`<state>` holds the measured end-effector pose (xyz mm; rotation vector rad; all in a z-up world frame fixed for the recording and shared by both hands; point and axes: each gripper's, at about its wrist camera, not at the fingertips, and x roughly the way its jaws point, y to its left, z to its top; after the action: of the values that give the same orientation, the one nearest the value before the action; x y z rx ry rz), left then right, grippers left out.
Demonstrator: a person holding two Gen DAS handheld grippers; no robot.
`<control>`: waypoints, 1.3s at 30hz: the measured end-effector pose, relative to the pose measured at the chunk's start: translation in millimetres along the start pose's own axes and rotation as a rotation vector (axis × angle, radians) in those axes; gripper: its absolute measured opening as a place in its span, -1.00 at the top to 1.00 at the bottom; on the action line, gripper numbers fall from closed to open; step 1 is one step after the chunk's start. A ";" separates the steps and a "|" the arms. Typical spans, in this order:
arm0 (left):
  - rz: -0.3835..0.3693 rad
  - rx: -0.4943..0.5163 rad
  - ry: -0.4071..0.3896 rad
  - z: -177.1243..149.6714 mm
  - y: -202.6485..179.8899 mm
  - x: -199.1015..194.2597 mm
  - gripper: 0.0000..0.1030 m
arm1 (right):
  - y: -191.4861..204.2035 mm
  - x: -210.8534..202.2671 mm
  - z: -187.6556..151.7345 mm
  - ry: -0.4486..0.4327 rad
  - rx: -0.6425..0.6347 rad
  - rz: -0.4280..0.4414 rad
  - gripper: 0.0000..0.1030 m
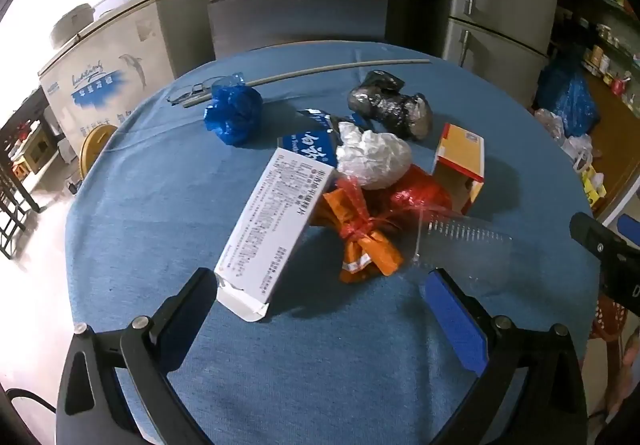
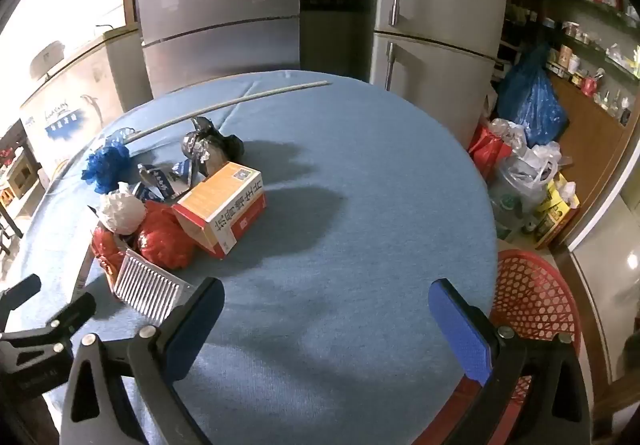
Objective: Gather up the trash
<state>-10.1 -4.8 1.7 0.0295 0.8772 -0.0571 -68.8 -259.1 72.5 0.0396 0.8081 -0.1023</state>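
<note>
Trash lies piled on a round table with a blue cloth [image 1: 160, 205]. A long white box [image 1: 276, 221] points at my open left gripper [image 1: 320, 281], its near end beside the left finger. Around it lie an orange wrapper [image 1: 364, 249], a red bag [image 1: 420, 193], a white crumpled bag [image 1: 372, 157], a clear ridged tray [image 1: 464, 241], an orange carton [image 1: 460, 161], a silver-black bag [image 1: 392, 105] and a blue bag [image 1: 234, 113]. My right gripper [image 2: 326, 297] is open and empty over bare cloth, right of the carton [image 2: 222, 205] and tray [image 2: 146, 289].
A thin white rod [image 1: 320, 71] lies along the table's far edge. Refrigerators [image 2: 436, 5] stand behind the table. A red mesh basket [image 2: 536, 297] sits off the table's right edge. Filled plastic bags [image 2: 528, 101] and shelves stand at far right. A chest freezer [image 1: 108, 69] stands left.
</note>
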 end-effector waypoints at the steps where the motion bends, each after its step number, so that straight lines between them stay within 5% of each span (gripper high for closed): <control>1: 0.005 0.003 -0.006 -0.8 -1.8 -0.4 -1.00 | 0.4 1.0 0.0 0.002 0.001 0.000 -1.00; 39: 0.002 -0.016 -0.015 -1.8 -0.6 -0.1 -1.00 | -2.9 -11.2 -6.1 -0.017 0.024 -0.016 -1.00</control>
<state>-11.6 -5.3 0.6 0.0147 0.8624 -0.0488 -81.2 -260.8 76.4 0.0552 0.7902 -0.1274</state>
